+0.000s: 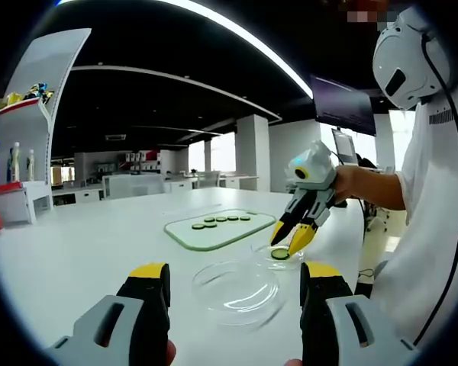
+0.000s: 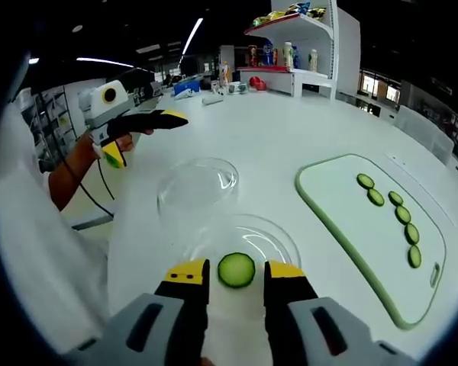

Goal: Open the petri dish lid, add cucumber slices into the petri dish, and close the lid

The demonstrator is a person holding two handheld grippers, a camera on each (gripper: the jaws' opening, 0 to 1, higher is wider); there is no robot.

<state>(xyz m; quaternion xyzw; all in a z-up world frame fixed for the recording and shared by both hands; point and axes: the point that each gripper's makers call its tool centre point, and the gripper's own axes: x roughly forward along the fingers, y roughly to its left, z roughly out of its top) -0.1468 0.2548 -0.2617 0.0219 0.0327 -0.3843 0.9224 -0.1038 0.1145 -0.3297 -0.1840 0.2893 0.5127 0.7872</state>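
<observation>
The right gripper (image 2: pixel 237 276) has its fingers clenched on a cucumber slice (image 2: pixel 237 270), poised over the open petri dish (image 2: pixel 278 238) on the white table (image 2: pixel 275 130). The lid (image 2: pixel 197 183) lies apart at about eleven o'clock from the dish. The left gripper (image 1: pixel 235 280) hangs released near the lid (image 1: pixel 237 293). Five slices (image 2: pixel 403 214) remain on the cutting board (image 2: pixel 328 191) at two o'clock. I reckon the slice could cling to a finger on release, or drop onto the rim and slide out.
</observation>
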